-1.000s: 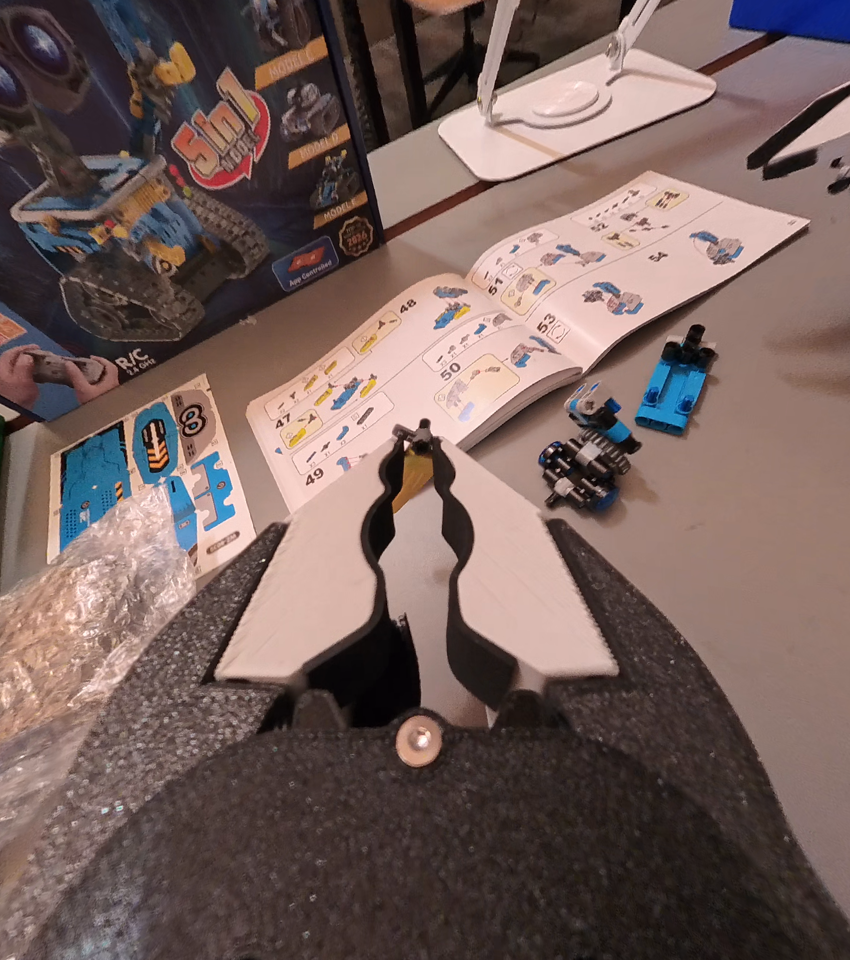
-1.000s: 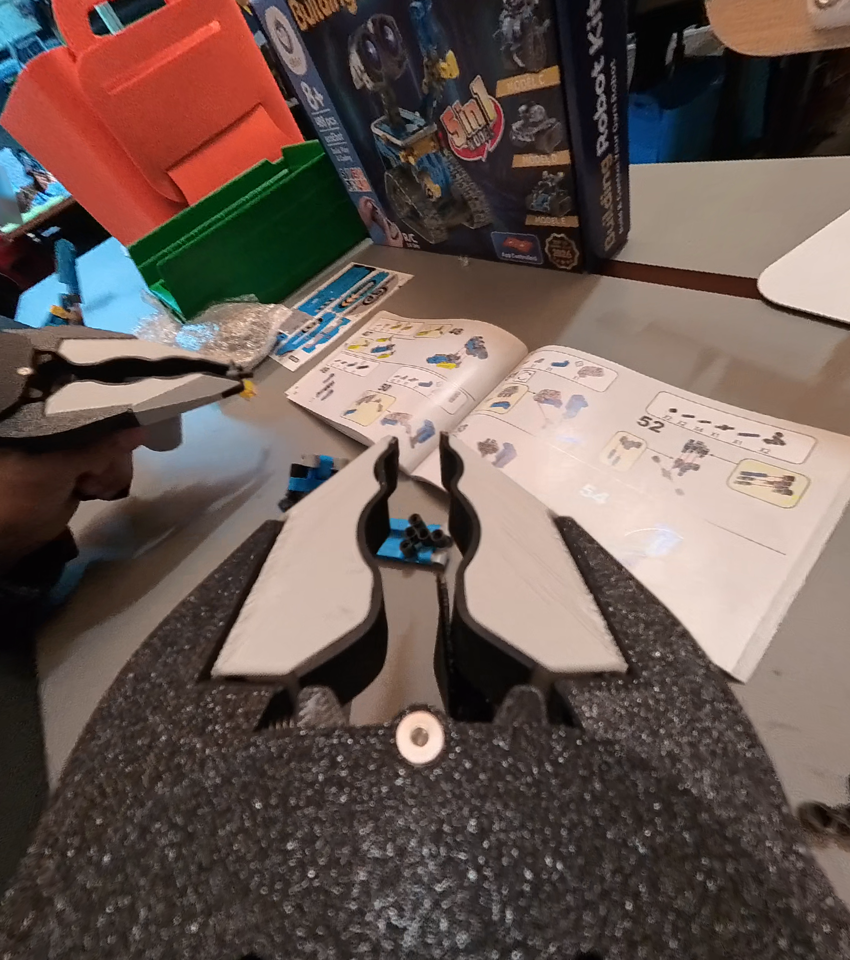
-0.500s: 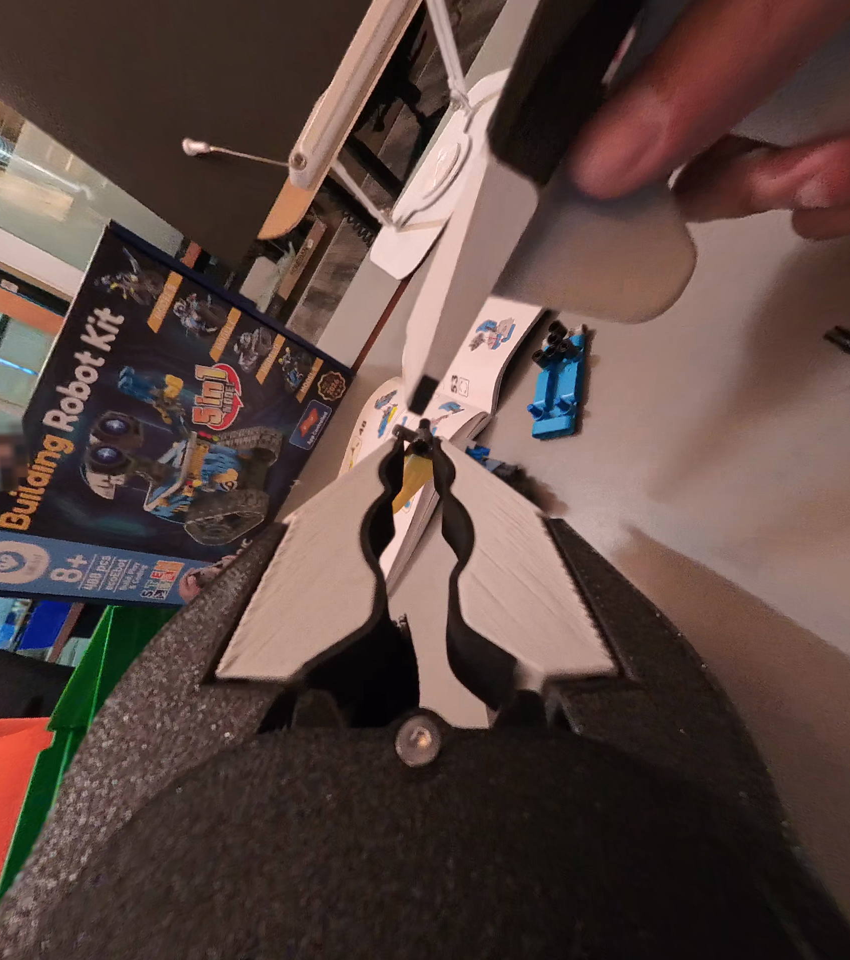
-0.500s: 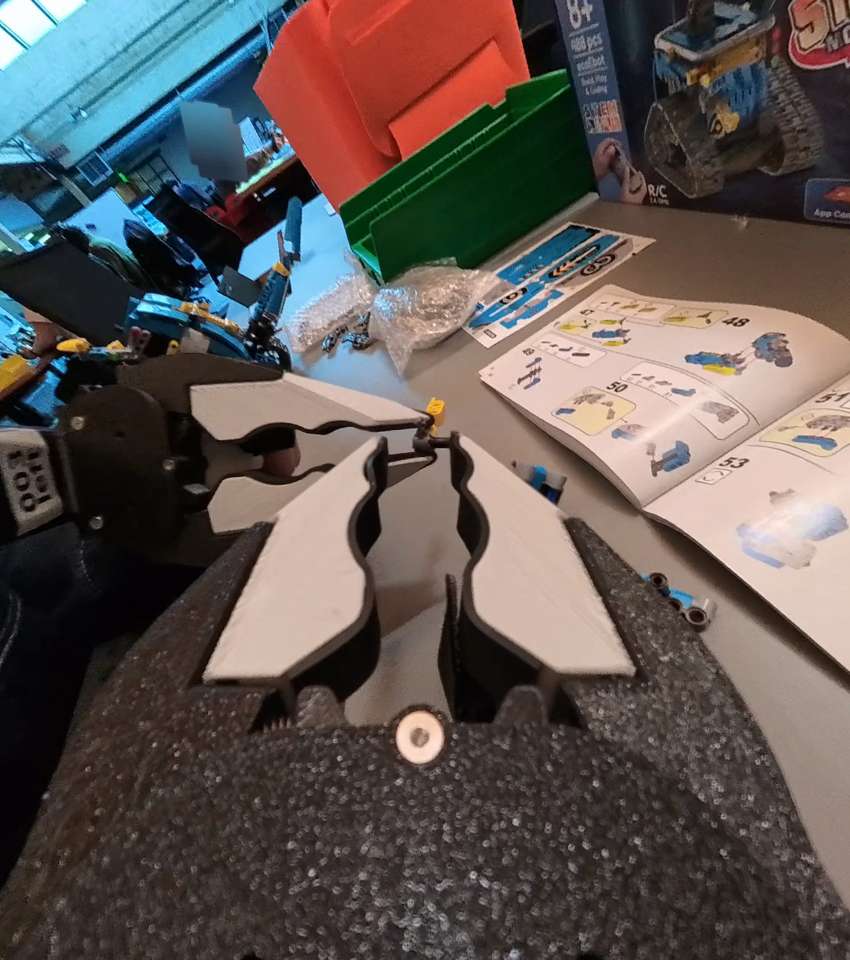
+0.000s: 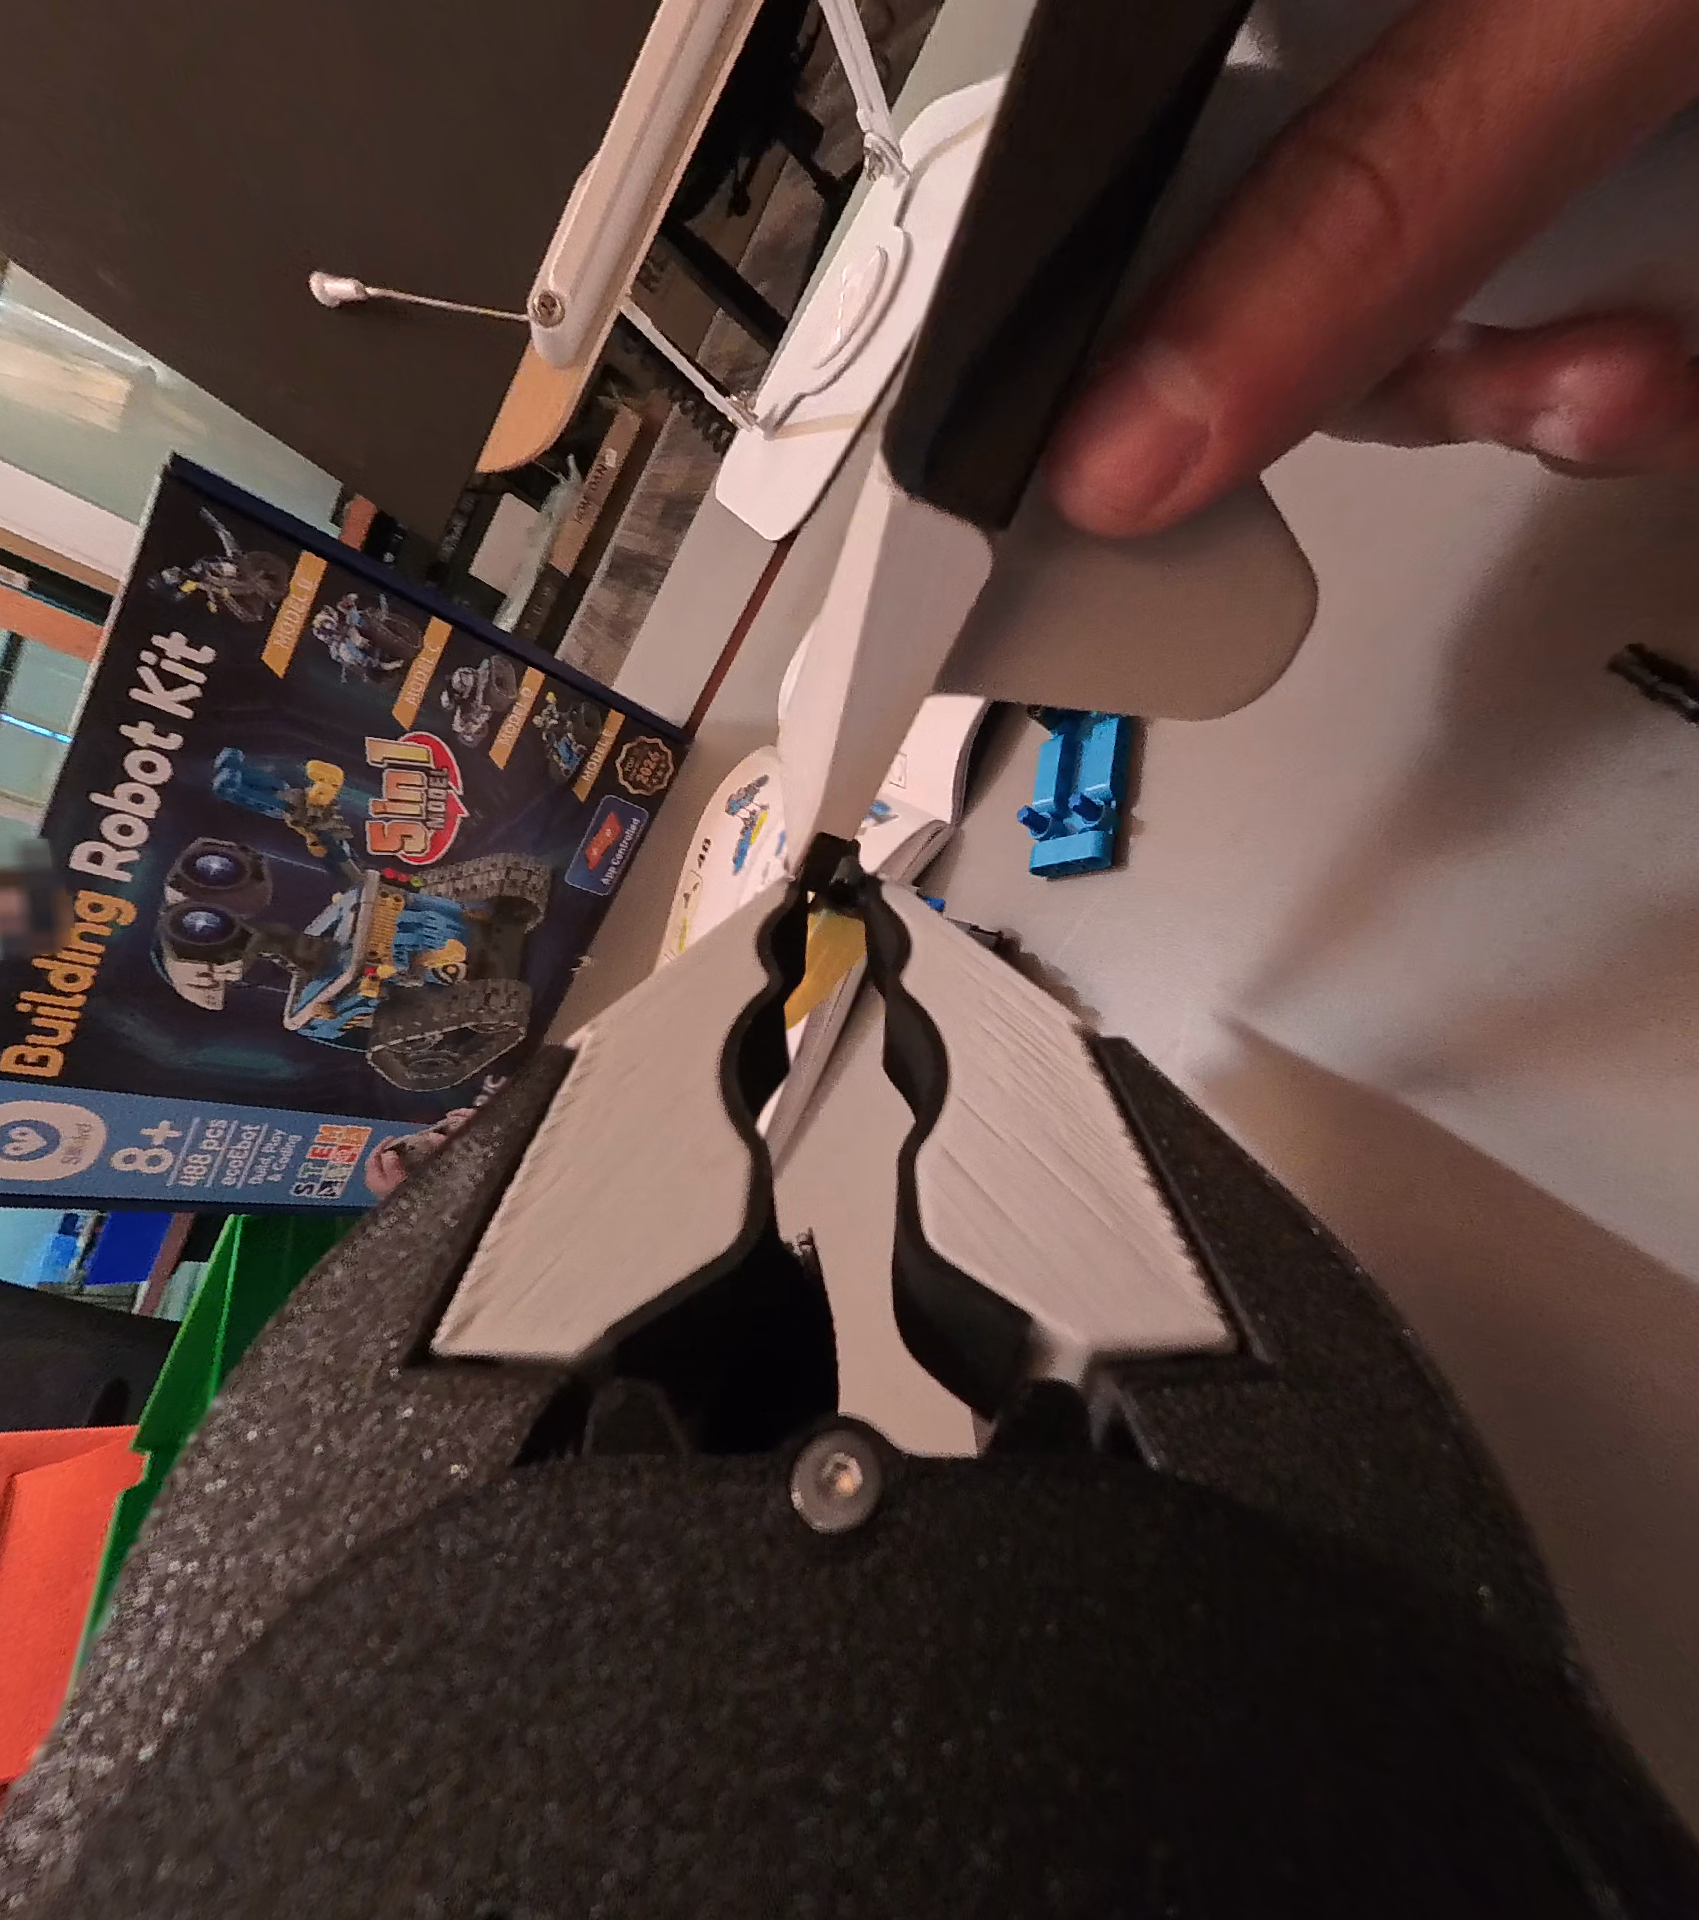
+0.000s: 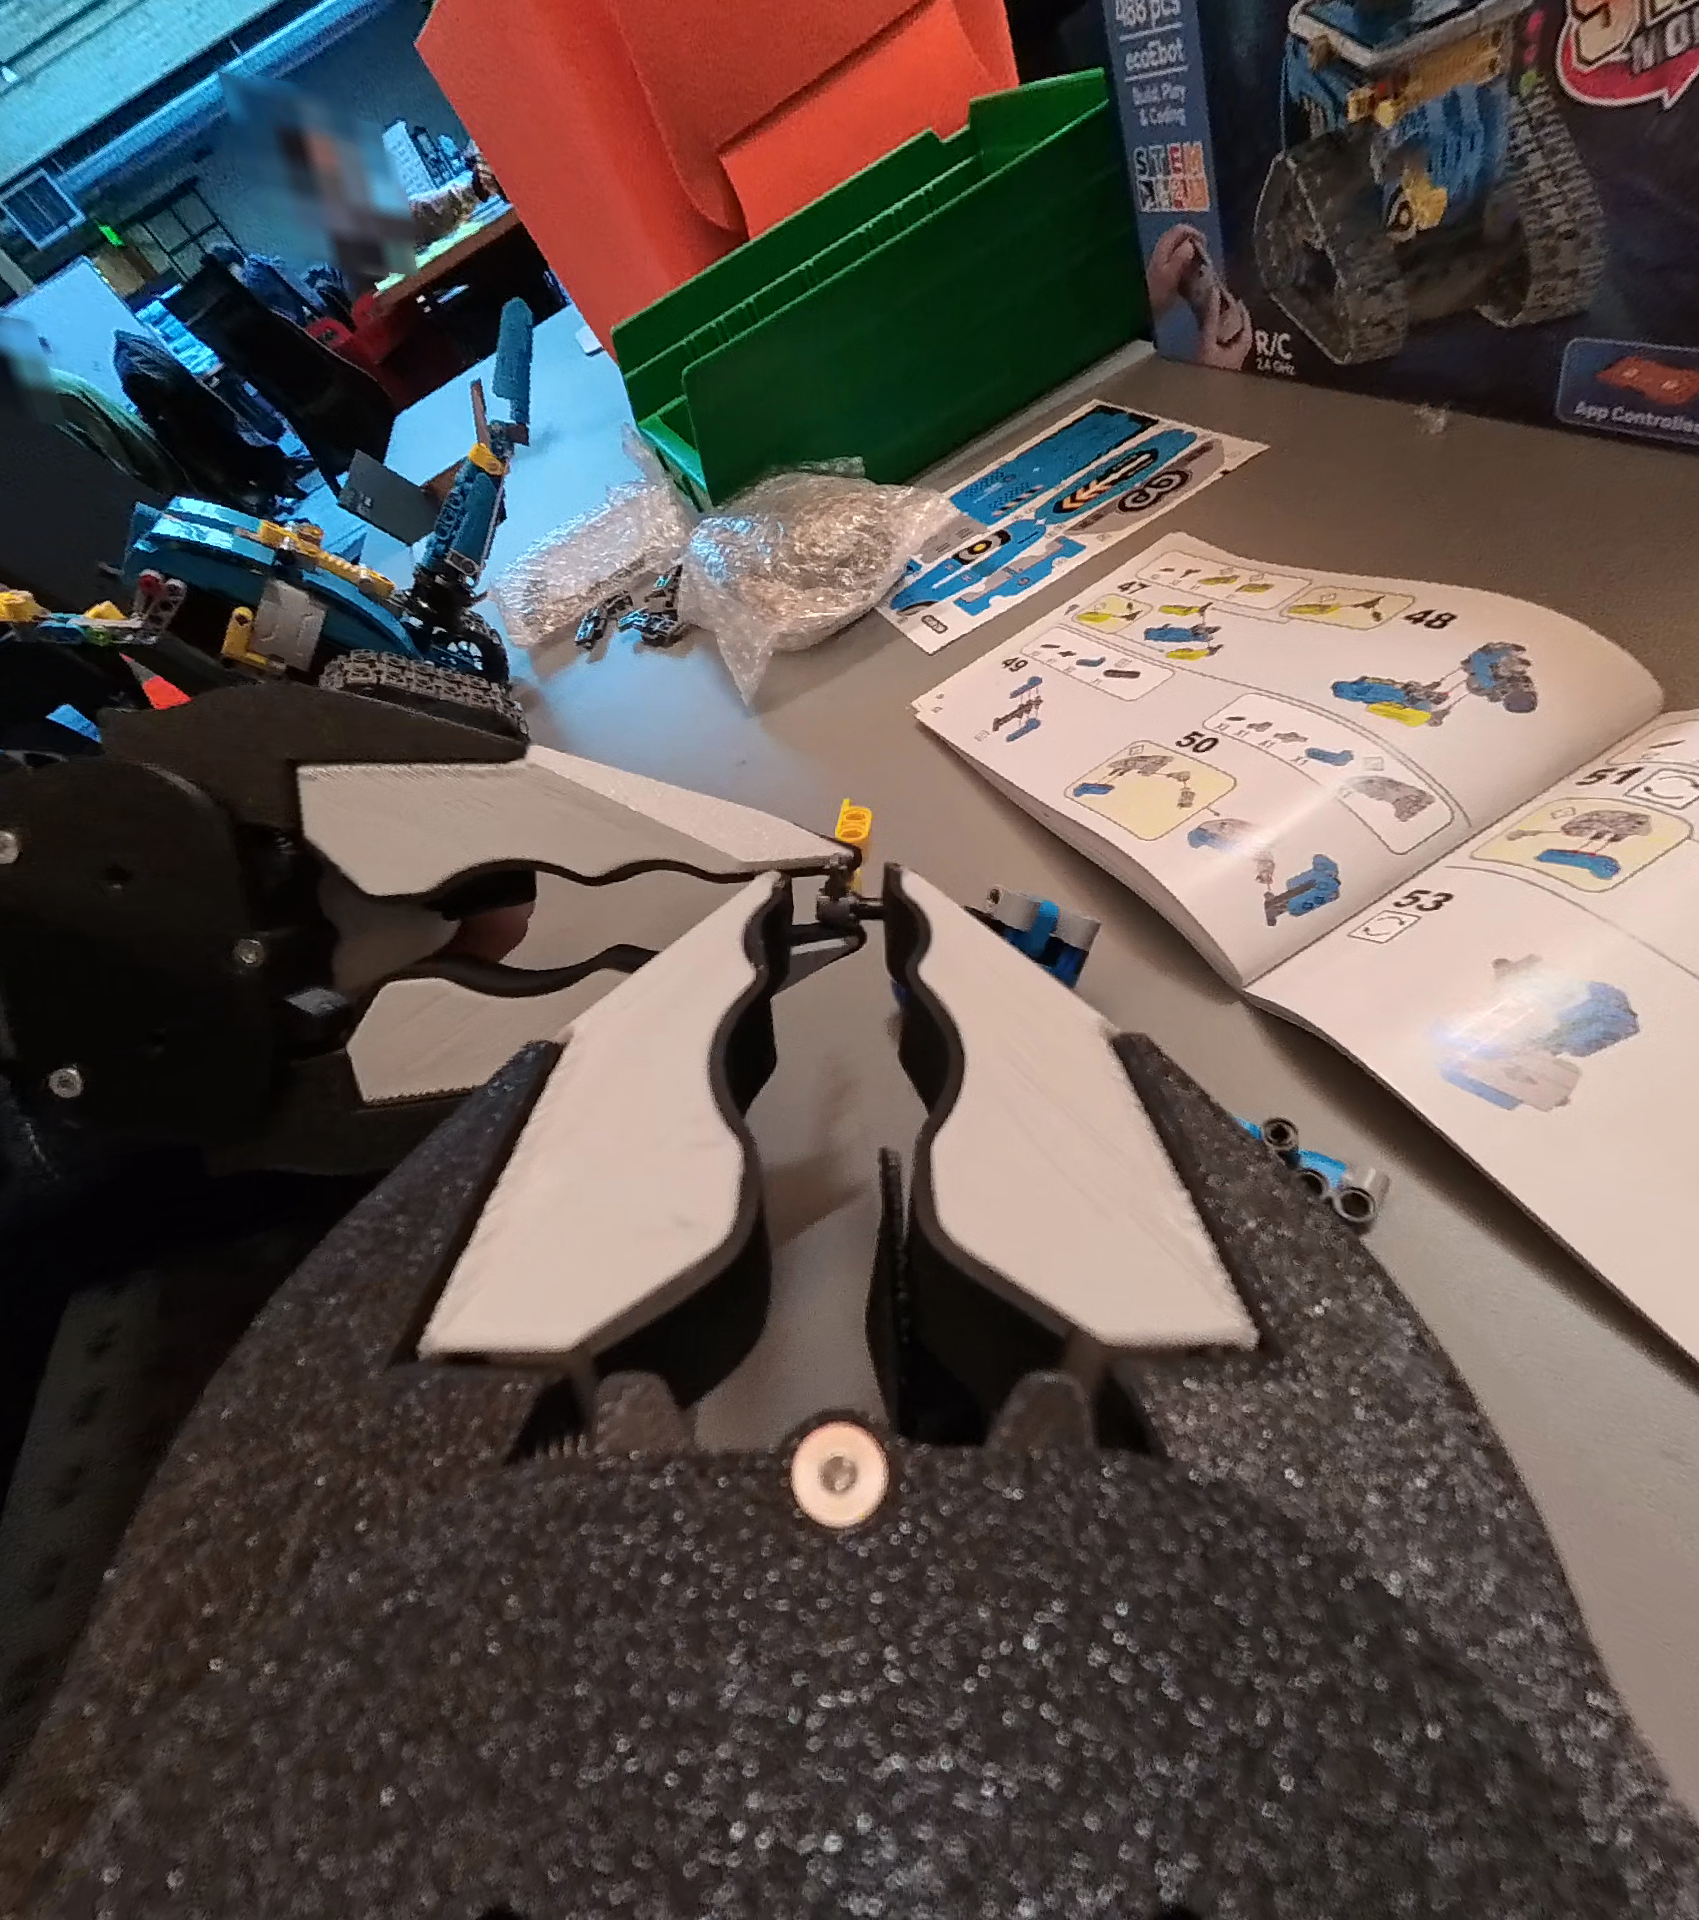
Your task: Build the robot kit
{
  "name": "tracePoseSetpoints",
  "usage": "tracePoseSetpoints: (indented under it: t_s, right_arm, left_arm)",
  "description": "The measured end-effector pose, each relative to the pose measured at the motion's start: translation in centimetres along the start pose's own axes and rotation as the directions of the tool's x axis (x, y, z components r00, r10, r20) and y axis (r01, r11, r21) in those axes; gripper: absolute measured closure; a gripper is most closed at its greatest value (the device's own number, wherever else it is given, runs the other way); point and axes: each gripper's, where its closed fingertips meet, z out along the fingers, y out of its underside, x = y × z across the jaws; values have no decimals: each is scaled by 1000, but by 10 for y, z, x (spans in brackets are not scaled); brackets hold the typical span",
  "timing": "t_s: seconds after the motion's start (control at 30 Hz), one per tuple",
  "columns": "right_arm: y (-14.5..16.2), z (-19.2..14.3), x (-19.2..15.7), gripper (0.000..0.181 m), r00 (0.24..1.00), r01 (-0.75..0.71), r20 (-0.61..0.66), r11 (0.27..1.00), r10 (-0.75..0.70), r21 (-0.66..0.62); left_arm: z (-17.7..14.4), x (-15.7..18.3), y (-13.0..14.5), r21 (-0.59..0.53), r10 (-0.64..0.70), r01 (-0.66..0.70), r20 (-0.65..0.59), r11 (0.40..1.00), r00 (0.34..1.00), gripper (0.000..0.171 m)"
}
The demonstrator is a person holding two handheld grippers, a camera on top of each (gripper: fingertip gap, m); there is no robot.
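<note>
A grey matte tabletop [image 6: 1447,499] is lying beneath both claws. The left gripper [image 5: 829,883] is pinching a small yellow-and-black toy connector piece [image 6: 850,862]; the right gripper [image 6: 829,914], slightly spread, is bracketing it.

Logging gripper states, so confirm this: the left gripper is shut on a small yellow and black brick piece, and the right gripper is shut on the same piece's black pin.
Not quite. The right gripper is open: in the right wrist view its fingers stand apart on either side of the black pin. The left gripper is indeed shut on the small yellow and black brick piece.
</note>
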Motion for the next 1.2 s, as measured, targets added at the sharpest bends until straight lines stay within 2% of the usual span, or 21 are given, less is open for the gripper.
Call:
tracePoseSetpoints:
  t_s: [0.1, 0.23, 0.4, 0.5, 0.6, 0.67, 0.87, 1.1, 1.2]
  right_arm:
    - [-5, -3, -5, 172, 999, -7, 33, 999, 6, 32]
    - [-6, -2, -8, 163, 999, 49, 18, 998, -50, 37]
    - [-8, -2, -6, 157, 999, 24, 21, 998, -25, 49]
    - [-5, -1, -7, 151, 999, 14, 42, 999, -15, 30]
    - [-1, 1, -8, 150, 999, 21, 44, 1000, -22, 14]
    - [-1, 1, -11, 151, 998, 27, 59, 1000, -27, 14]
    - [-6, -5, -21, 154, 985, -40, 168, 998, 32, 42]
    - [9, -15, -13, 172, 981, -43, 185, 997, 54, -62]
    - [33, -27, -2, 173, 985, 74, 165, 979, -42, -191]
  left_arm:
    - [-1, -1, -3, 14, 5, -5, 8, 1000, 1000, 161]
    - [1, 2, 2, -7, -6, 6, -13, 1000, 1000, 161]
    - [1, 0, 0, -3, -20, 20, -6, 1000, 1000, 161]
    - [1, -5, 2, 2, -80, 80, -12, 997, 997, 161]
    - [-4, -1, -8, 66, -104, 107, -51, 992, 993, 162]
    - [-5, -1, -10, 78, -67, 69, -33, 995, 997, 161]
    - [-14, -3, -20, 155, -106, 114, -61, 981, 993, 161]
    - [-14, 15, -25, 171, -70, 91, -124, 981, 990, 161]
    - [-14, 33, -25, 160, -127, 171, -249, 972, 960, 149]
